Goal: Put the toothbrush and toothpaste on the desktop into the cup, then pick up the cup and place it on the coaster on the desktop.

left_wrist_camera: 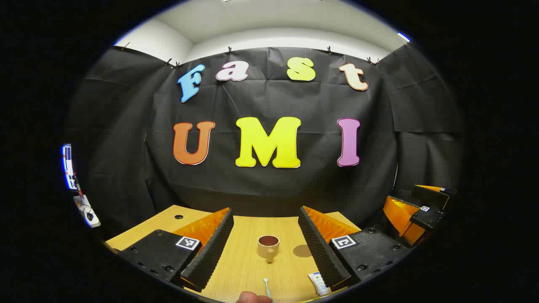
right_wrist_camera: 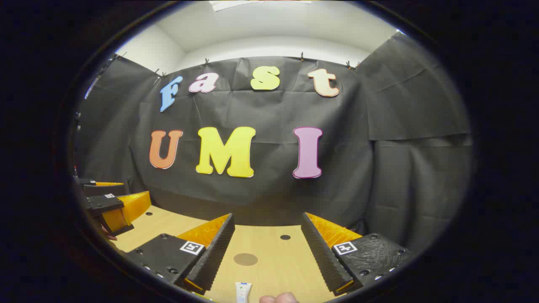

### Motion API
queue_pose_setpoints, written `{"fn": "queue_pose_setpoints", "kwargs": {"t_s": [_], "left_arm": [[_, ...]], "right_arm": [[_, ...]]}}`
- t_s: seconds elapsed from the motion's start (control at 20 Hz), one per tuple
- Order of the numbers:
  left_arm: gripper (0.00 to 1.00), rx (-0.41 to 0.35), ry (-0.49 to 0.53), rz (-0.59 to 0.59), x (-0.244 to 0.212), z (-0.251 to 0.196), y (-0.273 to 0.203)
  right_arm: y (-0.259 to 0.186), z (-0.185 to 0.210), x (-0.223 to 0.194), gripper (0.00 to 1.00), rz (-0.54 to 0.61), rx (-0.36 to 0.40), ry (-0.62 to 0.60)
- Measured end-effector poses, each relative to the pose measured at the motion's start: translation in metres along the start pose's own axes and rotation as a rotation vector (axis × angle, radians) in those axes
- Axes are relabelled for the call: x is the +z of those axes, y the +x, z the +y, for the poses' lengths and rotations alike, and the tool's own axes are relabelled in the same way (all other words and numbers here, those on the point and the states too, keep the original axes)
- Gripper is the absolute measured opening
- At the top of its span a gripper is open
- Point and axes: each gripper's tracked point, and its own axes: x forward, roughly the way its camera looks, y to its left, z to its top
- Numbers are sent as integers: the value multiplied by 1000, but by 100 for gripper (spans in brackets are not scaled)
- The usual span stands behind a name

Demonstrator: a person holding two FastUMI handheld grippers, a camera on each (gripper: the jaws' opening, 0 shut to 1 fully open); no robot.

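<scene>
Both tongs [left_wrist_camera: 267, 248] [right_wrist_camera: 265, 252] spread wide above desk [left_wrist_camera: 244, 269], cup [left_wrist_camera: 268, 246] beside coaster [left_wrist_camera: 302, 251]

I'm working in a recording booth: black cloth [left_wrist_camera: 269, 185] clipped up as walls below a white ceiling [left_wrist_camera: 269, 21], one wooden desk [left_wrist_camera: 244, 265] inside.

Left hand-held gripper [left_wrist_camera: 266, 246] and right hand-held gripper [right_wrist_camera: 268, 248], jaws wide apart.

We see toothbrush [left_wrist_camera: 266, 285] cut off at bottom edge; toothpaste [right_wrist_camera: 243, 292] likewise; cup [left_wrist_camera: 268, 246] contents untellable.
</scene>
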Motion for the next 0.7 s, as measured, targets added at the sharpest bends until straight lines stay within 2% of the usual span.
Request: {"fn": "queue_pose_setpoints", "kwargs": {"t_s": [0.7], "left_arm": [[98,-6,3,16,-3,-12,13]], "right_arm": [[11,-12,1,97,2,2,4]]}}
